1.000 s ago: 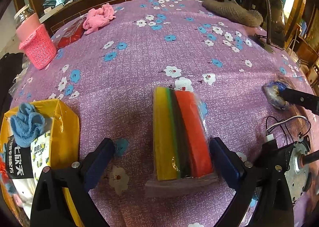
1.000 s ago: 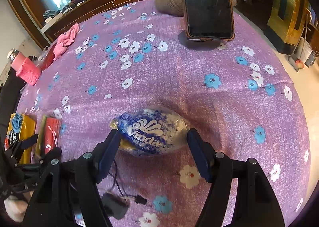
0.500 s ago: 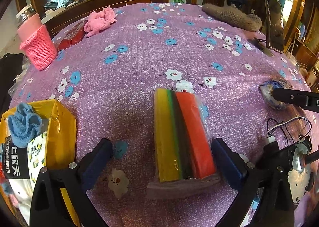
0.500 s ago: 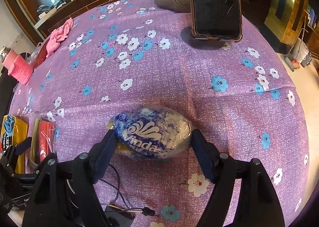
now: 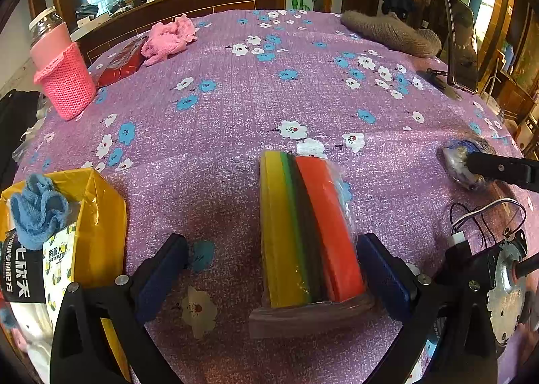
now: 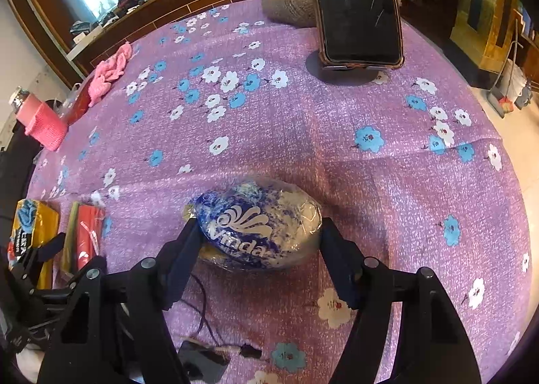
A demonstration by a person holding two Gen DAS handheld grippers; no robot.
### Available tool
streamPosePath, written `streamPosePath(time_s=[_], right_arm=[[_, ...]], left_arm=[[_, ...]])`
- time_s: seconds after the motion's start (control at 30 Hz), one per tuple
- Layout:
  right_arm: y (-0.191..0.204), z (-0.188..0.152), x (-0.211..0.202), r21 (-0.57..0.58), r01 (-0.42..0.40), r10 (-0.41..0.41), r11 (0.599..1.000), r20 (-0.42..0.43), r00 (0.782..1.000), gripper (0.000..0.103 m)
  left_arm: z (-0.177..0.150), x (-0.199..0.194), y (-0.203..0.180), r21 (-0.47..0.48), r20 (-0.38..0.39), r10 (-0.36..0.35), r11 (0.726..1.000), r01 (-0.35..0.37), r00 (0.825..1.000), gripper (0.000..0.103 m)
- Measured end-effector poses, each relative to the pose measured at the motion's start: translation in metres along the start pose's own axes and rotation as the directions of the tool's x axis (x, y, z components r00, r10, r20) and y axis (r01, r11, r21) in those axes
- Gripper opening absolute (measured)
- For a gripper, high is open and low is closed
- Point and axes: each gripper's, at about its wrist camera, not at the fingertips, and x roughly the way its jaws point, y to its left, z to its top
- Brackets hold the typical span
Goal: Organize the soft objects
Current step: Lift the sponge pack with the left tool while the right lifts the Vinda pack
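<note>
A wrapped pack of sponges (image 5: 308,229), yellow, green and orange, lies on the purple flowered tablecloth (image 5: 235,107). My left gripper (image 5: 273,266) is open around the pack, right finger close to its orange side, left finger well apart. My right gripper (image 6: 261,242) is shut on a blue and white Vinda tissue pack (image 6: 259,229), both fingers pressing its ends. The tissue pack (image 5: 463,161) also shows in the left wrist view. The sponge pack (image 6: 84,232) shows at the left of the right wrist view.
A yellow bag (image 5: 67,242) with a blue cloth (image 5: 37,212) stands front left. A pink knitted cup holder (image 5: 64,81), a pink cloth (image 5: 168,38) and a red packet (image 5: 121,62) lie far left. A brown knitted item (image 5: 390,32) and a phone on a stand (image 6: 357,3) are at the back right.
My right gripper has closed onto the tissue pack, which was lying between open fingers before. My left gripper has stayed open around the sponge pack, with only a slight shift.
</note>
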Motion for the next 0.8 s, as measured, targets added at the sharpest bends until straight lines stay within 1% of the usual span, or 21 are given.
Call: streamPosePath(time_s=[0.1,0.2,0.27,0.3,0.33,0.37,0.4,0.43,0.6,0.8], right_arm=[[-0.002,-0.005,-0.009,-0.003,-0.017,0.018,1.000,0.009,1.000,0.068],[-0.005,-0.010,-0.022,-0.004,-0.042,0.042,0.999,0.035,0.998,0.068],[-0.009,-0.013,-0.033,-0.006,-0.050,0.050,0.999,0.054,0.997,0.069],[-0.011,-0.016,-0.039,-0.007,-0.050,0.051,0.999,0.064,0.997,0.069],[-0.014,-0.018,-0.045,-0.005,-0.050,0.050,0.999,0.073,0.996,0.069],[-0.016,-0.020,-0.049,-0.004,-0.049,0.049,0.999,0.079,0.996,0.069],[-0.019,-0.022,-0.054,-0.002,-0.047,0.047,0.999,0.084,0.995,0.069],[-0.022,-0.024,-0.058,0.002,-0.045,0.044,0.999,0.090,0.995,0.069],[-0.030,-0.032,-0.075,0.016,-0.051,0.049,0.999,0.114,0.992,0.069],[-0.028,-0.042,-0.089,0.010,-0.060,0.058,0.998,0.140,0.989,0.069]], left_arm=[[0.000,0.000,0.000,0.000,0.000,0.000,1.000,0.000,1.000,0.102],[0.000,0.000,0.000,-0.001,0.000,0.000,1.000,0.000,1.000,0.102],[0.000,0.000,0.000,0.000,0.000,0.000,1.000,0.000,1.000,0.094],[0.000,-0.001,0.000,0.000,0.002,0.000,1.000,0.000,1.000,0.075],[0.000,-0.003,-0.001,0.001,0.012,-0.003,1.000,0.003,1.000,0.052],[0.000,-0.007,-0.002,0.005,0.022,-0.005,1.000,0.005,1.000,0.049],[0.002,-0.010,-0.003,0.009,0.026,-0.010,1.000,0.010,1.000,0.049],[0.003,-0.012,-0.002,0.002,0.021,0.001,1.000,-0.001,1.000,0.047],[0.003,-0.022,0.016,-0.091,0.019,-0.091,0.992,0.093,0.996,0.044],[-0.004,-0.058,0.014,-0.086,0.079,-0.139,0.986,0.145,0.987,0.044]])
